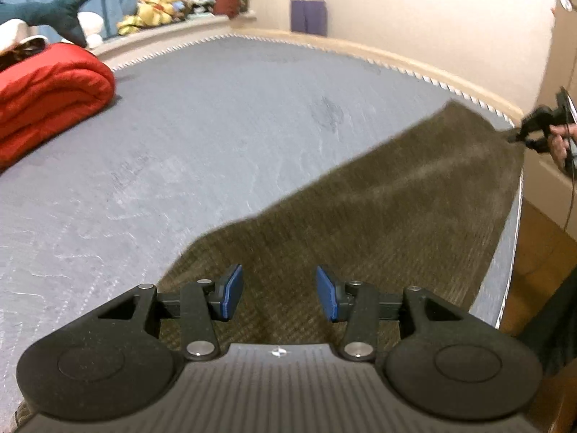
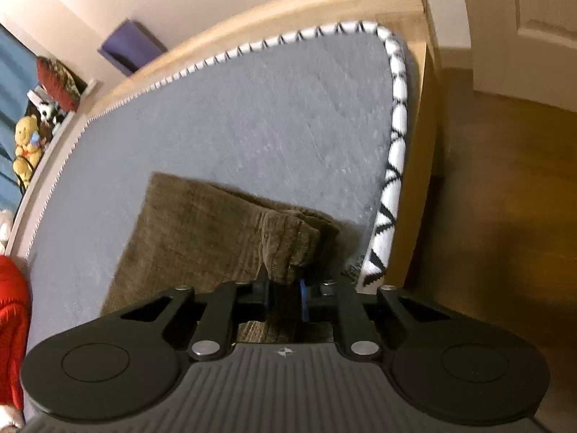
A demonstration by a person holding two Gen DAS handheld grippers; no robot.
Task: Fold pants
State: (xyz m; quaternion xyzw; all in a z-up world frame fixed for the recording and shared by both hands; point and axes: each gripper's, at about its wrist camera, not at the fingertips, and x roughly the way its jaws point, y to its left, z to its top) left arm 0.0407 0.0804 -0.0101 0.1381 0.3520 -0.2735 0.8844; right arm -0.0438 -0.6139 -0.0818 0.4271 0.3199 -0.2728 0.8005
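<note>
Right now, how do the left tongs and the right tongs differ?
The left tongs stand open above the olive-brown pants, blue pads apart and holding nothing; the right tongs are shut on a bunched edge of the pants. The left hover near one end, the right at the other. Both are black with blue pads.

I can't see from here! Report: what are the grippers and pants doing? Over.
Left gripper open above pants, holding nothing. Right gripper shut on bunched pants edge. Pants spread along mattress edge. Red blanket well clear.
</note>
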